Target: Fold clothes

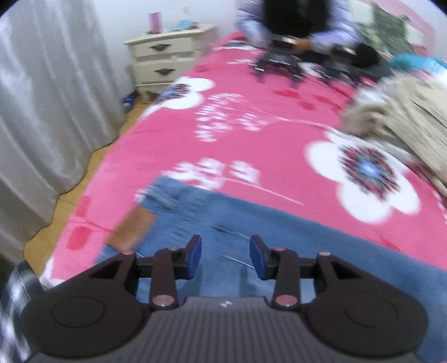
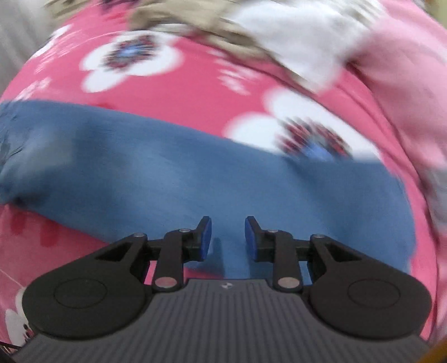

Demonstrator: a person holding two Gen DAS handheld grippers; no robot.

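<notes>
Blue jeans (image 1: pixel 279 245) lie flat across a pink flowered bedspread (image 1: pixel 251 145), with a brown leather patch (image 1: pixel 132 229) at their waist on the left. My left gripper (image 1: pixel 225 257) hovers over the jeans, open, with nothing between its blue pads. In the right wrist view the jeans (image 2: pixel 167 167) stretch as a blue band across the bedspread (image 2: pixel 195 83). My right gripper (image 2: pixel 228 237) hangs above their near edge, open, gripping nothing. Both views are blurred.
A heap of beige and white clothes (image 1: pixel 396 117) lies at the right of the bed, seen too in the right wrist view (image 2: pixel 279 42). A second person (image 1: pixel 293 25) with grippers sits at the far end. A cream nightstand (image 1: pixel 164 61) and grey curtain (image 1: pixel 42 111) stand left.
</notes>
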